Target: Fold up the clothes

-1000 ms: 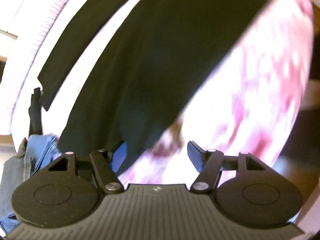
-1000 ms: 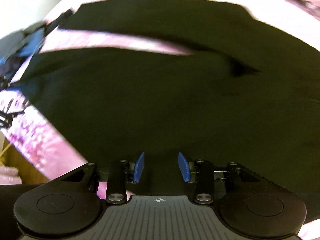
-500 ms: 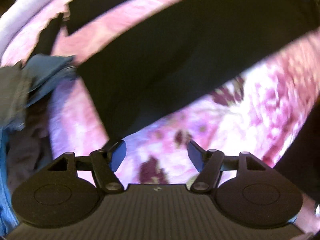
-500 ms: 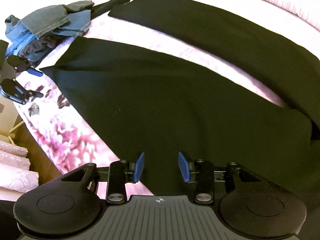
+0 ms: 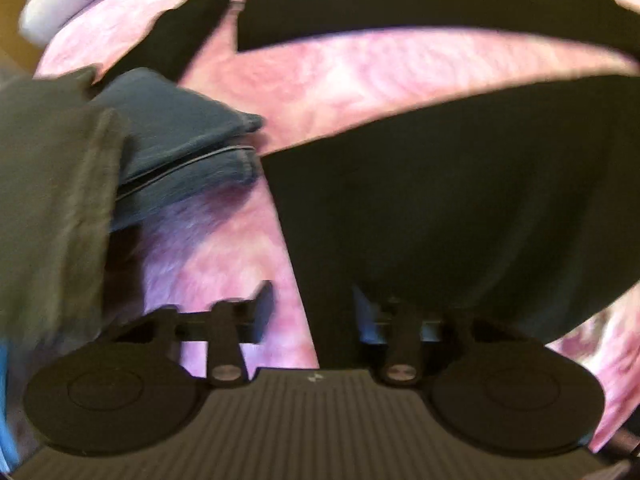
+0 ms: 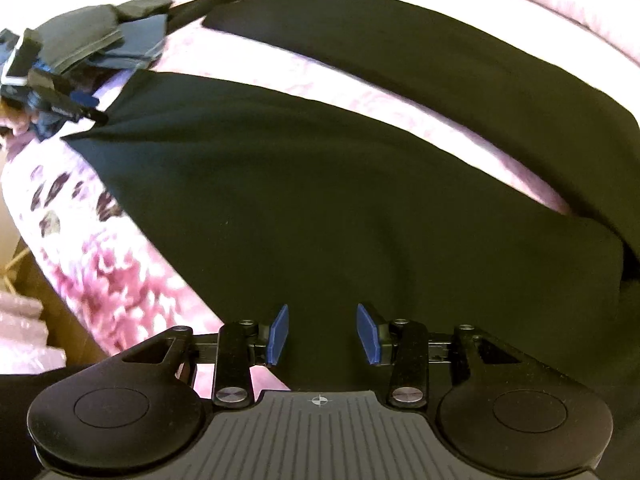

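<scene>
Risk of a crooked fold: left gripper (image 5: pixel 310 312), jaws just narrowed over the hem of the black trousers (image 6: pixel 340 200) on the bed (image 6: pixel 104 264) (no cloth pinched yet), may snag one layer, right gripper (image 6: pixel 322 334) open.

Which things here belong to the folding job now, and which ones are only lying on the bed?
Part of the job:
- black trousers, spread flat
- left gripper, jaws just been closing at the leg's hem corner
- right gripper, over the same leg

Only lying about:
- heap of jeans
- grey garment
- pink floral bedcover
</scene>
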`<state>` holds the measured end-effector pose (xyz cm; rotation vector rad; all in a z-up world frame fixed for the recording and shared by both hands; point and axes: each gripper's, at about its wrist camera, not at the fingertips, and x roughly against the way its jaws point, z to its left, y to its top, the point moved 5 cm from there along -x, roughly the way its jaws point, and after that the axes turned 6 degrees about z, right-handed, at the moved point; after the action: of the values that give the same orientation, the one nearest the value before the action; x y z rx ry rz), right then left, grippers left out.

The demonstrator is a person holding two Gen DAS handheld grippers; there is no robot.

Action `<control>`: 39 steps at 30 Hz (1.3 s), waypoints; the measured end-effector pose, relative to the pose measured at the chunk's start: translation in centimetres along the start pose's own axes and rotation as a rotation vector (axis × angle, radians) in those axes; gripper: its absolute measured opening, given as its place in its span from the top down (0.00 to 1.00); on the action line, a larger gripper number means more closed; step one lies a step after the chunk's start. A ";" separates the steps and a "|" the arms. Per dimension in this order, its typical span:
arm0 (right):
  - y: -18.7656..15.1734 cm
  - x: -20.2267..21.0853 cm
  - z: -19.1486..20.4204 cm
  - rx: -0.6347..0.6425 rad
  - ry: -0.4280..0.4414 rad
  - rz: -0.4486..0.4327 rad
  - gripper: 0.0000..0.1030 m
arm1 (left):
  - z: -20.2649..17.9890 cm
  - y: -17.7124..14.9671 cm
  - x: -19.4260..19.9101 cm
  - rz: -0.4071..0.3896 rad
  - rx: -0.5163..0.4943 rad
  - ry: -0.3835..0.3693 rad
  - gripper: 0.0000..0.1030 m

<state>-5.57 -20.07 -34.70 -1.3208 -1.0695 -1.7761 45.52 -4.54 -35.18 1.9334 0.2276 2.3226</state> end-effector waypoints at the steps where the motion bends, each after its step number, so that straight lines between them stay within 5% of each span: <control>1: 0.0 -0.3 0.3 -0.010 -0.013 0.008 0.59 | -0.3 0.3 0.0 -0.033 -0.059 0.040 0.88; 2: 0.1 -0.8 0.8 -0.017 -0.031 0.019 0.59 | -0.2 0.6 -0.1 -0.058 -0.098 0.071 1.00; 8: 0.3 -1.9 3.9 -0.108 -0.080 0.039 0.59 | 2.6 1.3 0.1 -0.093 -0.175 0.077 0.97; 10: 0.0 -1.8 4.7 -0.138 -0.090 0.042 0.59 | 1.9 0.1 2.3 -0.134 -0.251 0.062 0.89; 12: -0.4 -1.7 5.5 -0.150 -0.112 0.052 0.59 | 0.4 -1.7 4.5 -0.188 -0.361 0.059 0.64; 16: -2.7 -2.6 7.7 0.030 -0.264 0.130 0.59 | -3.9 -7.7 7.4 -0.282 -0.659 0.036 0.48; 18: -4.4 -3.4 7.9 0.130 -0.369 0.164 0.59 | -6.0 -10.9 6.7 -0.306 -0.821 0.119 0.41; 22: -8.2 -5.1 7.1 0.263 -0.548 0.211 0.59 | -8.1 -14.0 2.5 -0.302 -1.048 0.399 0.41; 24: -9.9 -5.4 6.5 0.308 -0.607 0.195 0.58 | -8.1 -13.9 1.4 -0.317 -1.061 0.488 0.52; 25: -10.5 -5.5 6.3 0.336 -0.628 0.177 0.57 | -7.9 -13.5 1.2 -0.311 -1.048 0.505 0.64; 26: -11.0 -5.6 6.2 0.370 -0.645 0.155 0.57 | -7.7 -13.0 1.0 -0.290 -1.030 0.521 0.89; 27: -11.4 -5.6 6.2 0.408 -0.658 0.132 0.56 | -7.5 -12.5 0.9 -0.273 -1.009 0.529 0.95; 34: -11.5 -4.9 5.5 0.501 -0.657 0.053 0.59 | -7.3 -12.3 2.8 -0.223 -0.969 0.490 0.97; 35: -11.4 -4.8 5.2 0.501 -0.656 0.049 0.66 | -7.4 -12.5 3.2 -0.217 -0.970 0.489 0.97; 36: -11.3 -4.8 4.9 0.501 -0.644 0.051 0.96 | -7.6 -12.8 3.7 -0.208 -0.969 0.489 0.97; 39: -11.2 -4.5 4.8 0.512 -0.598 0.056 0.99 | -8.0 -14.0 4.5 -0.173 -0.970 0.479 0.97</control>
<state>-12.17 -10.60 -40.76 -1.5478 -1.6488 -0.9648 36.65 9.71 -34.88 0.8595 -0.5695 2.1080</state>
